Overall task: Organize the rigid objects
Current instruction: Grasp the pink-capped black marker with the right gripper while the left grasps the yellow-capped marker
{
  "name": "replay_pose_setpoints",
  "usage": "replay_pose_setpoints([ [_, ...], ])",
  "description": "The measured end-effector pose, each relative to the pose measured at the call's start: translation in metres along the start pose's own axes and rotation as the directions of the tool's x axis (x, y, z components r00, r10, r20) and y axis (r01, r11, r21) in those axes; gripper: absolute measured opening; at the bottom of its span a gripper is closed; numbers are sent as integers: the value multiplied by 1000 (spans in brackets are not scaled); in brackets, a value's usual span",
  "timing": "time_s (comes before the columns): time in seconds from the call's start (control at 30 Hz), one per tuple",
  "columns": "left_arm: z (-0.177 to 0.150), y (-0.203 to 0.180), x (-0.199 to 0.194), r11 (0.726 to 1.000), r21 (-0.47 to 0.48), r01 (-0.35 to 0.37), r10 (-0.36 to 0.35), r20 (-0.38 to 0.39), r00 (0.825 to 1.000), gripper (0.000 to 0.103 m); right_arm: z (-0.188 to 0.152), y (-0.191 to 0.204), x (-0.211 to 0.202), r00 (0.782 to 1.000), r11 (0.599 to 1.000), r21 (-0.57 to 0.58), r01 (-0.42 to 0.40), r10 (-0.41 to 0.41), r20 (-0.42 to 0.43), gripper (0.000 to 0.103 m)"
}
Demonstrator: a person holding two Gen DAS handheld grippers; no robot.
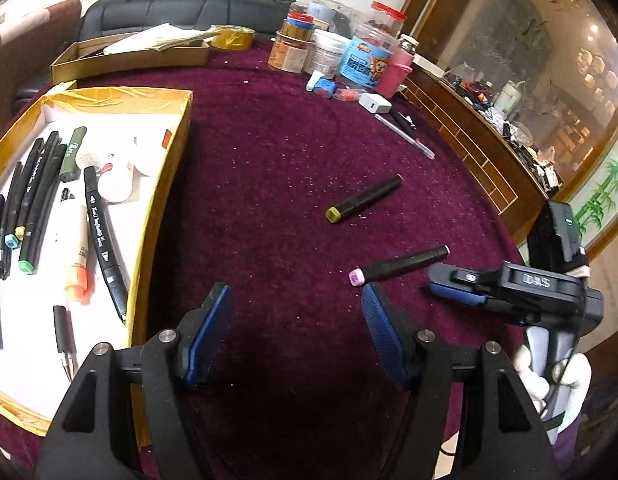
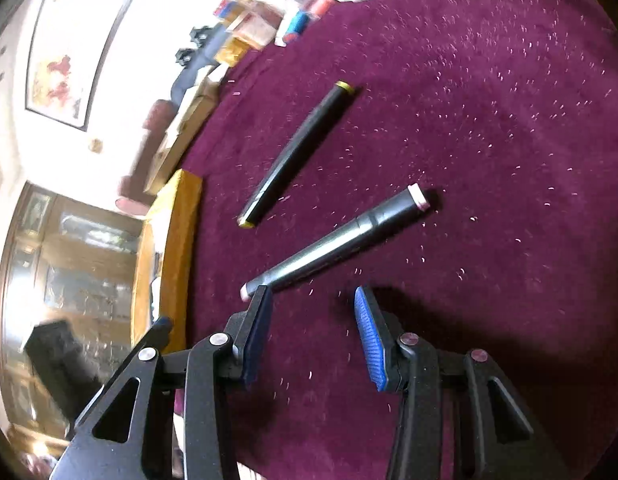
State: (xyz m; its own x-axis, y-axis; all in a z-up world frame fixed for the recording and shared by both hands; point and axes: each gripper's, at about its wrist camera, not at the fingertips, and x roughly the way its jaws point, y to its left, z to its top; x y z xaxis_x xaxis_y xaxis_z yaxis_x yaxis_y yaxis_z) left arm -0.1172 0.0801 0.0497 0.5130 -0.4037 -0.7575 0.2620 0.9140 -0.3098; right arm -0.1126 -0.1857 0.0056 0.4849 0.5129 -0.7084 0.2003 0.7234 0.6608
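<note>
Many pens already lie in the yellow box (image 1: pixel 165 184) at the tabletop's left edge, two markers, pink-capped (image 1: pixel 401 266) and yellow-capped (image 1: pixel 365 199), remain mid-tabletop, and the fingers of both the left gripper (image 1: pixel 295 300) and the right gripper (image 2: pixel 313 300) are spread and empty.

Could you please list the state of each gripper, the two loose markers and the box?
left gripper: open, empty.
right gripper: open, empty.
pink-capped marker: capped, lying on the cloth.
yellow-capped marker: capped, lying on the cloth.
yellow box: open, holding pens.

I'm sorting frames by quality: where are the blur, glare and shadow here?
Left wrist view: sharp, with a dark shadow on the cloth under the left gripper. Right wrist view: background at left smeared and overexposed; the pink-capped marker shows glare.
</note>
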Motion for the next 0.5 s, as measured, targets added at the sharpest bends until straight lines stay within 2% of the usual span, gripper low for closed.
replay_pose_setpoints([
  [0.17,-2,2,-1,1000,-8,1,-1,-3,1000,67,20,15,10,988,991,44,127,-130,87,40],
  [0.23,-1,2,-3,1000,-7,-1,1,4,1000,67,22,29,15,972,978,5,208,-207,115,42],
  [0.3,-1,1,-3,1000,-6,1,-1,8,1000,67,20,49,29,937,935,-117,334,-316,151,42],
  [0.4,0,0,1,1000,-1,5,-5,-1,1000,67,10,75,50,867,816,-297,496,-449,215,44],
  [0.47,3,-2,2,1000,8,7,-7,-5,1000,67,6,73,49,847,779,-336,530,-473,242,34],
  [0.5,4,-4,2,1000,15,4,-4,-4,1000,67,7,71,46,852,784,-335,522,-465,240,31],
])
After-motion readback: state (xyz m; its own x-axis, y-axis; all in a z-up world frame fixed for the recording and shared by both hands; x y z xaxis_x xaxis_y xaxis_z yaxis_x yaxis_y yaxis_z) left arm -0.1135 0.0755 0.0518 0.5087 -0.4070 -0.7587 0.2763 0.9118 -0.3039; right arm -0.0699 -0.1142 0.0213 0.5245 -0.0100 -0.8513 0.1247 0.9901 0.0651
